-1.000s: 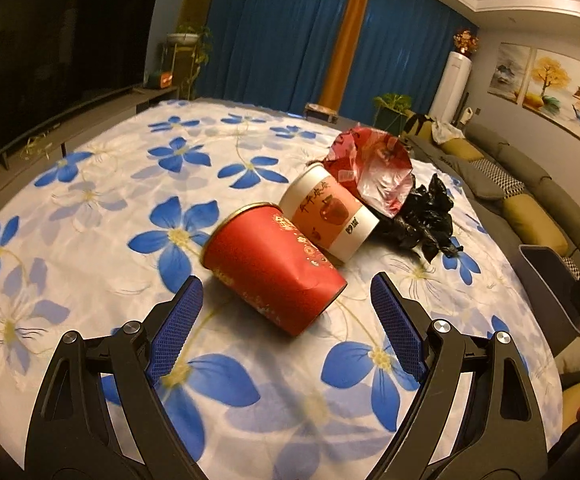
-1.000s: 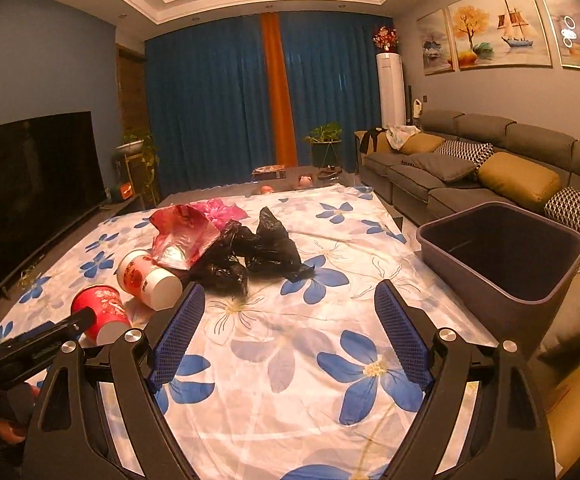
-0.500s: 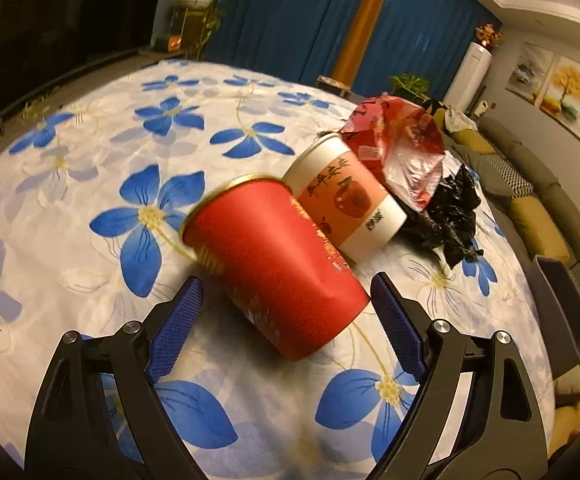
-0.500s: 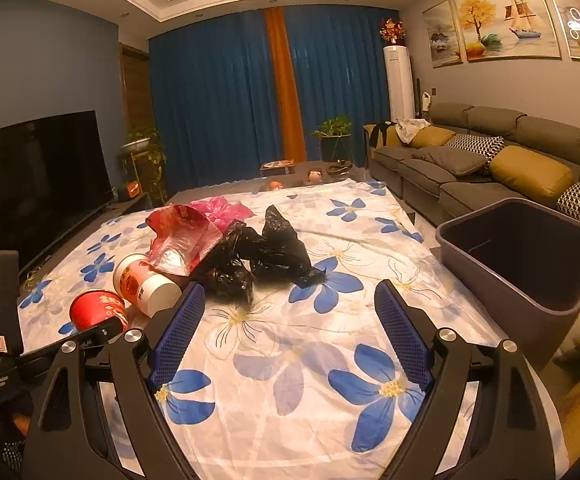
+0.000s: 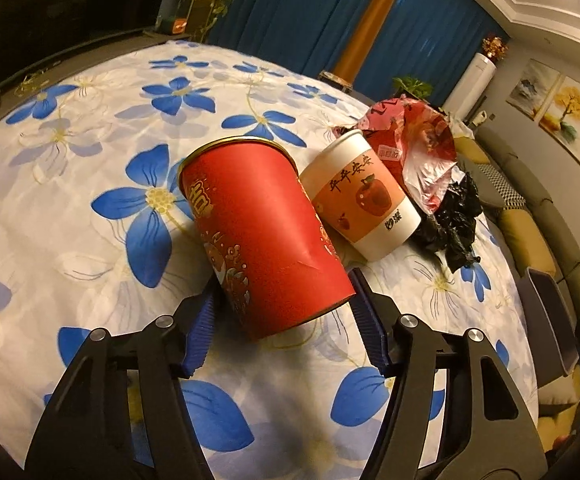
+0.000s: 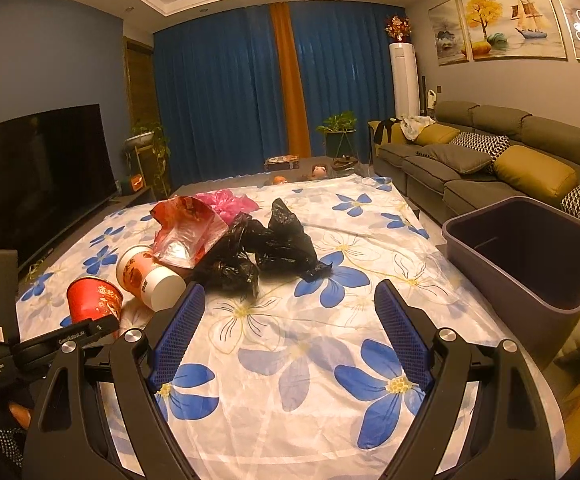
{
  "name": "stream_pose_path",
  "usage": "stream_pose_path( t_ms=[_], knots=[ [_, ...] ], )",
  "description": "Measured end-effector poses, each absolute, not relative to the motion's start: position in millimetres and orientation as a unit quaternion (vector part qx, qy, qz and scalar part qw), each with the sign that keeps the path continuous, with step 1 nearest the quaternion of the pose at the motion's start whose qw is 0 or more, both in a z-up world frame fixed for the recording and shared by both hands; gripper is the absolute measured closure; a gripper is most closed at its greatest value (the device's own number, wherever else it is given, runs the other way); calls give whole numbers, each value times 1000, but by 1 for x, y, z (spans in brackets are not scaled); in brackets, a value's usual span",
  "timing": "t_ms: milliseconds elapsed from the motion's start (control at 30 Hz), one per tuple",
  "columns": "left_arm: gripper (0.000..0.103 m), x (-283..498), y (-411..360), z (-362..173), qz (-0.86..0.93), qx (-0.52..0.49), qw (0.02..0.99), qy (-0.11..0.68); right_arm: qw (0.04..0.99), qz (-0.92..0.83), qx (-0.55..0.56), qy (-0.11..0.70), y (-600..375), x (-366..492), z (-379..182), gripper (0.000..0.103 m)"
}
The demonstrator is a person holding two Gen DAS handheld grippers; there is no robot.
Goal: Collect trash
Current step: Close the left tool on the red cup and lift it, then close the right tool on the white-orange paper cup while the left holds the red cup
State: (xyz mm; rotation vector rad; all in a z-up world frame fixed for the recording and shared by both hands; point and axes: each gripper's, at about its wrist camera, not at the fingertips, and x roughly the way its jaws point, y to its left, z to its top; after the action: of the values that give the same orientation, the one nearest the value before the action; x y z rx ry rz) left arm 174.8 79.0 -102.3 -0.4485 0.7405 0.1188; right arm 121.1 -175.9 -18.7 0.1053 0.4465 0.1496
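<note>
A red paper cup [image 5: 262, 236] lies on its side on the flowered cloth [image 5: 90, 184]. My left gripper [image 5: 284, 304] has closed around the cup's base, with a blue pad against each side. Beside it lies a white and orange cup [image 5: 359, 196], then a red plastic bag [image 5: 417, 148] and a black bag [image 5: 449, 220]. In the right wrist view my right gripper [image 6: 290, 328] is open and empty above the cloth [image 6: 290, 360], in front of the black bag [image 6: 266, 248]. The red cup [image 6: 94, 298], the white and orange cup [image 6: 150, 274] and the red bag [image 6: 188, 228] lie to its left.
A grey bin [image 6: 529, 256] stands at the cloth's right edge, in front of the sofa [image 6: 489, 160]. A pink bag [image 6: 230, 202] lies behind the red bag. A television [image 6: 34, 176] lines the left wall. The left gripper's arm [image 6: 50, 344] shows at lower left.
My left gripper moved forward over the red cup and its jaws narrowed onto the cup's base. My right gripper stayed open and shifted only slightly.
</note>
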Motion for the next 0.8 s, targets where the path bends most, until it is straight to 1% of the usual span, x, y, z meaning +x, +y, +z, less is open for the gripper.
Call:
stream_pose_path(
  t_ms=[500, 800],
  knots=[
    [42, 127, 90, -62, 30, -184, 936, 299, 964, 121, 16, 234, -125, 126, -13, 19],
    [42, 109, 106, -43, 9, -169, 950, 262, 949, 179, -18, 257, -68, 160, -23, 19]
  ],
)
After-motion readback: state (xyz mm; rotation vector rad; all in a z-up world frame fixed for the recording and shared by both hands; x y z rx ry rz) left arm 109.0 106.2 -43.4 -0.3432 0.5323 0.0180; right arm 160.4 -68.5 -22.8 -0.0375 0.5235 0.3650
